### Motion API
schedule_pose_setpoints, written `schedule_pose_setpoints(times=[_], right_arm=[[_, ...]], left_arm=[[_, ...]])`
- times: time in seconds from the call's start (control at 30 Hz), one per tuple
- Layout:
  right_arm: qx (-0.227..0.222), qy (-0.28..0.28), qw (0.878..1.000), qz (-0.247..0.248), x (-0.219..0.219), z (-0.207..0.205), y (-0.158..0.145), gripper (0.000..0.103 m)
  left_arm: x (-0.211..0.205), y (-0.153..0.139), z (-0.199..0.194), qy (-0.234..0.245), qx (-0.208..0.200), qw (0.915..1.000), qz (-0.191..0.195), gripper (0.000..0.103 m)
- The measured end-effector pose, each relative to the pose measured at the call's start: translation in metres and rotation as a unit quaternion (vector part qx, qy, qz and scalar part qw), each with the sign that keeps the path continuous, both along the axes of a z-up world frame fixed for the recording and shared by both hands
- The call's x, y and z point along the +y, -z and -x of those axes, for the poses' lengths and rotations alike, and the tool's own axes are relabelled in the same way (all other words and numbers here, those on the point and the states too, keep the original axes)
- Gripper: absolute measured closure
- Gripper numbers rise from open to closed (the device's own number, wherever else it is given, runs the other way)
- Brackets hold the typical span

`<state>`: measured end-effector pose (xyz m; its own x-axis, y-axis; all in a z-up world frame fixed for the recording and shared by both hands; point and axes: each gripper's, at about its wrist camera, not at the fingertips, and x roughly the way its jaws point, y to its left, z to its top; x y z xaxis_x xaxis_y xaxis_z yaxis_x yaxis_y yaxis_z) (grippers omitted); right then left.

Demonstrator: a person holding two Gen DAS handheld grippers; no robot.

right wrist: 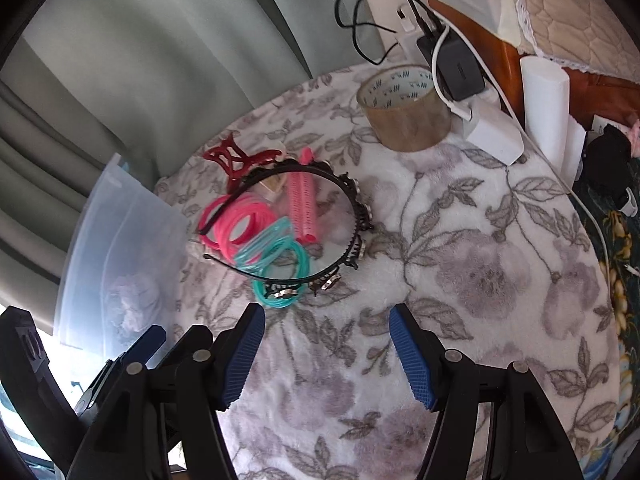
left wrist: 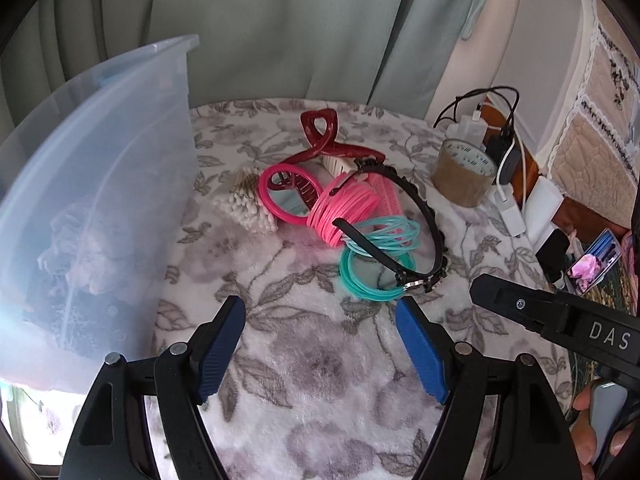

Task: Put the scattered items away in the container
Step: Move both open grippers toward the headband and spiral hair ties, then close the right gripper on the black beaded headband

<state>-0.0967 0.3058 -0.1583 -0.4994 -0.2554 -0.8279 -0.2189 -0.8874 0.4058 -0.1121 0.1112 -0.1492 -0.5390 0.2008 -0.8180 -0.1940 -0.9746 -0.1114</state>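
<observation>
- The left gripper (left wrist: 320, 322) is released, its blue ribbed pads spread apart with nothing between them, over the floral fleece cloth on the worktop (left wrist: 304, 360).
- The right gripper (right wrist: 326, 330) is likewise released and empty, just short of the pile.
- The clear plastic storage container (left wrist: 100, 200) stands at the left edge of the worktop, with crumpled items inside.
- The scattered pile lies beside it: a black jewelled headband (right wrist: 356, 216) draped over teal plastic bangles (left wrist: 376, 268) and pink plastic bangles (left wrist: 344, 208), a round pink-framed mirror (left wrist: 286, 196), a dark red claw clip (left wrist: 324, 136), a pink hair roller (right wrist: 306, 200) and a bundle of cotton swabs (left wrist: 244, 208).
- A brown packing-tape roll (right wrist: 404, 108) stands apart, near white chargers.
</observation>
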Motion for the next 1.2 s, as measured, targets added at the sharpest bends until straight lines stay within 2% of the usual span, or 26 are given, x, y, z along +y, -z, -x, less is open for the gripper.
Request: schedule_pose_setpoints(times=[0.2,0.33,0.7,0.97,1.03,1.07,1.13,1.2], right_arm=[[-0.017,0.008,1.000,-0.007,0.007,0.015,0.016,0.034],[-0.025,0.012,1.000,-0.010,0.012,0.025,0.024,0.034],[-0.031,0.004,0.999,-0.030,0.012,0.055,0.039,0.034],[-0.032,-0.005,0.997,-0.069,0.006,0.075,0.043,0.035],[-0.030,-0.005,0.997,-0.076,0.005,0.080,0.044,0.035],[-0.030,-0.005,0.996,-0.080,0.005,0.082,0.044,0.038],[-0.030,-0.004,0.995,-0.094,0.005,0.085,0.044,0.047],[-0.031,-0.003,0.994,-0.102,0.006,0.086,0.045,0.054]], left_arm=[[0.005,0.019,0.016,-0.001,-0.016,0.9999,0.005,0.025],[0.008,0.025,0.026,0.001,-0.018,0.9998,-0.001,0.025],[0.023,0.042,0.046,0.025,-0.021,0.9993,0.016,0.025],[0.030,0.048,0.053,0.034,-0.022,0.9991,0.014,0.025],[0.033,0.049,0.053,0.042,-0.022,0.9988,0.011,0.028],[0.035,0.049,0.053,0.046,-0.022,0.9986,0.010,0.030],[0.041,0.051,0.053,0.052,-0.024,0.9983,0.010,0.043],[0.044,0.053,0.054,0.052,-0.023,0.9983,0.016,0.046]])
